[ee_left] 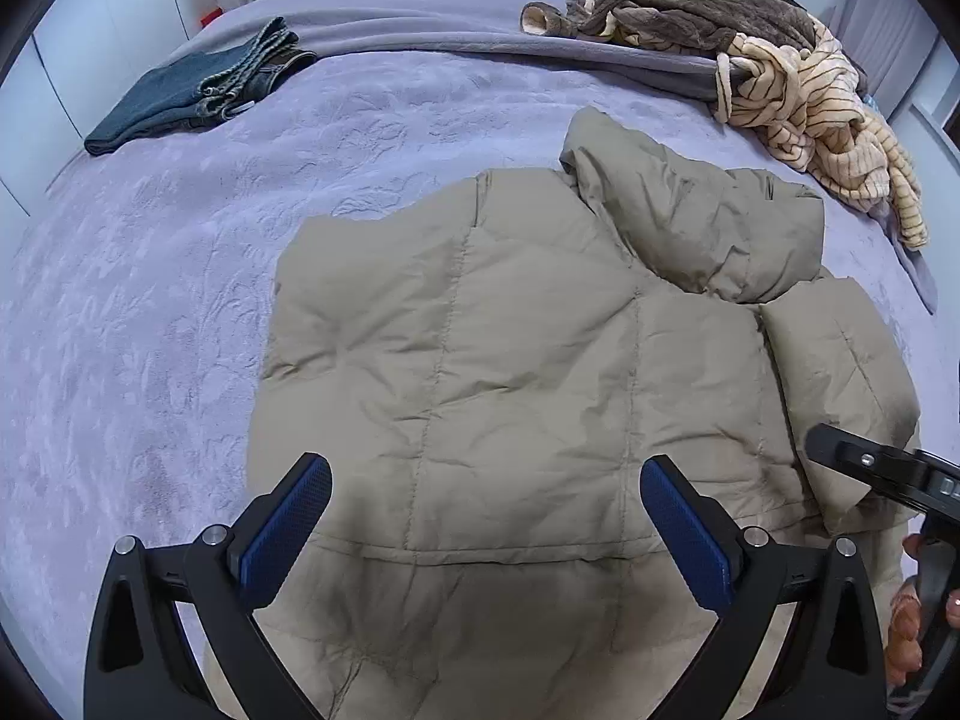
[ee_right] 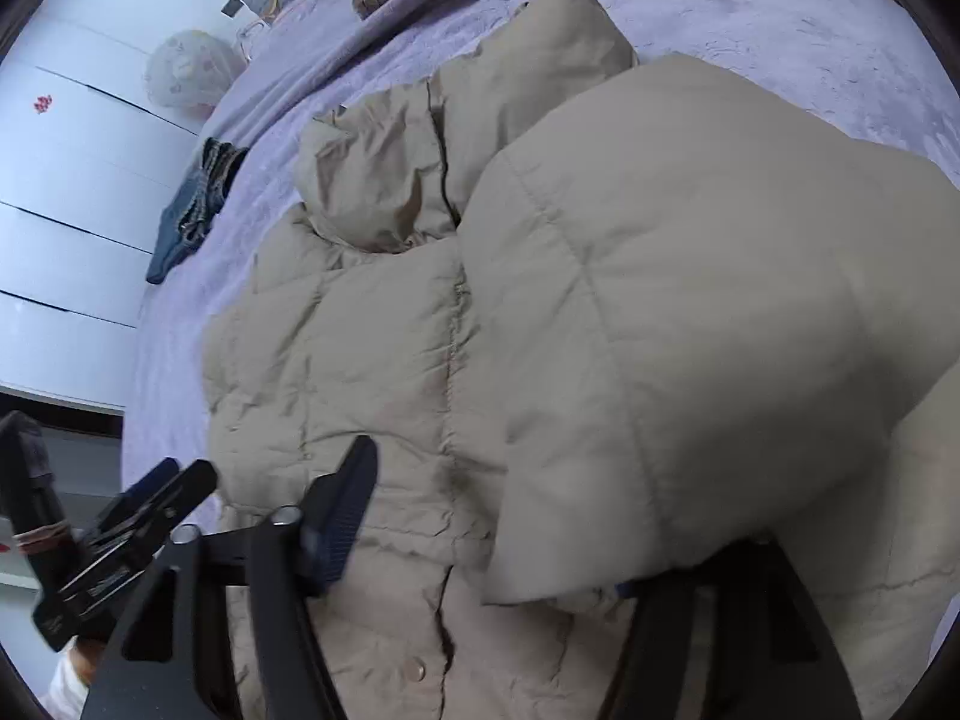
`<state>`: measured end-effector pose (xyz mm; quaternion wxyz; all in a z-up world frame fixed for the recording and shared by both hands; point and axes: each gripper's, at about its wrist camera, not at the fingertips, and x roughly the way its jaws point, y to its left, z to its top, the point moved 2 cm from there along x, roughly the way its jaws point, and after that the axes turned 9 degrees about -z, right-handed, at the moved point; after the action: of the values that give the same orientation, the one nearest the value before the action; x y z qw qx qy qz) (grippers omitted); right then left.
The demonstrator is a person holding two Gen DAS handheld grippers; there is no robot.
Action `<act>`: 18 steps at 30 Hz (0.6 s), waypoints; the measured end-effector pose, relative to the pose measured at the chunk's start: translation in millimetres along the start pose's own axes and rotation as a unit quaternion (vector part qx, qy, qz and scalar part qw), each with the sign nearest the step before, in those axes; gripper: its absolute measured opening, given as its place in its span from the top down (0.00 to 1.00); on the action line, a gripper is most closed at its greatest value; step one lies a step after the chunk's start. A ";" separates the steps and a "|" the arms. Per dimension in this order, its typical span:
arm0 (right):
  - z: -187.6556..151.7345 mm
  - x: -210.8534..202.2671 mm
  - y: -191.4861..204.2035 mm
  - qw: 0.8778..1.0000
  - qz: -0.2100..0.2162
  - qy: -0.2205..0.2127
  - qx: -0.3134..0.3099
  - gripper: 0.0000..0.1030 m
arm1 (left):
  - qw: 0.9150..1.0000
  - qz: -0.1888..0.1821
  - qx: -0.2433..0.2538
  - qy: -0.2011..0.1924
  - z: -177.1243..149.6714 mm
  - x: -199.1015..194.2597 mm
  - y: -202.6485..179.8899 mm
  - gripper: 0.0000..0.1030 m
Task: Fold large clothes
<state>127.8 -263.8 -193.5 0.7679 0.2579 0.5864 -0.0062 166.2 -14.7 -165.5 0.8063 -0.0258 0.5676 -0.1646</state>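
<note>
Right tool [ee_right: 498,546] stands released, jaws apart, the folded-over sleeve [ee_right: 660,330] draped loosely across one finger; left tool [ee_left: 486,516] is also released, hovering over the jacket [ee_left: 510,360] on the bed [ee_left: 150,300]. Judgement: withdraw the right tool without dragging the sleeve, then press the fold flat before taking the hem.

Our left tongs [ee_left: 486,516] hang open above the beige quilted puffer jacket [ee_left: 540,360] on the lavender bed [ee_left: 150,330]; folded dark jeans [ee_left: 192,96] lie far ahead-left.
</note>
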 end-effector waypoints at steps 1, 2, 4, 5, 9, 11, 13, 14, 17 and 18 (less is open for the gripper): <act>-2.5 -9.6 -4.8 1.000 0.010 -0.004 0.006 0.27 | 1.000 -0.009 -0.005 -0.005 1.8 -0.4 0.1 0.00; -5.2 -20.0 -12.6 1.000 0.018 -0.014 0.019 0.27 | 1.000 -0.020 -0.013 -0.012 4.6 -1.2 2.3 0.00; -7.9 -37.5 -34.5 0.997 0.023 -0.033 0.062 0.27 | 0.998 -0.044 -0.038 -0.022 11.5 -1.3 10.4 0.00; -8.1 -43.5 -50.2 0.994 0.028 -0.041 0.102 0.27 | 0.997 -0.054 -0.048 -0.023 14.5 -0.3 14.1 0.00; 6.6 -45.2 -86.1 0.975 0.061 -0.070 0.202 0.74 | 0.995 -0.084 -0.053 -0.021 23.3 1.3 19.7 0.00; 19.4 -44.1 -74.6 0.977 0.066 -0.084 0.186 0.90 | 0.991 -0.120 -0.059 -0.019 24.5 -1.3 23.3 0.00; 28.9 -45.5 -48.6 0.984 0.071 -0.093 0.135 0.90 | 0.982 -0.171 -0.077 -0.015 24.6 -3.4 28.6 0.00; 31.4 -43.4 -24.5 0.989 0.071 -0.091 0.091 0.90 | 0.977 -0.194 -0.086 -0.012 24.6 -4.1 31.1 0.00; 24.2 -24.5 38.0 0.996 0.080 -0.044 -0.019 0.86 | 0.960 -0.255 -0.117 -0.003 23.9 -2.2 37.8 0.00; 17.5 -16.2 52.4 0.996 0.065 -0.028 -0.046 0.78 | 0.954 -0.272 -0.126 0.001 24.1 -0.2 39.1 0.00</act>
<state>154.8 -230.1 -155.3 0.7937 0.2600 0.5463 0.0635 197.6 18.7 -165.6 0.7206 -0.2810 0.5558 -0.3048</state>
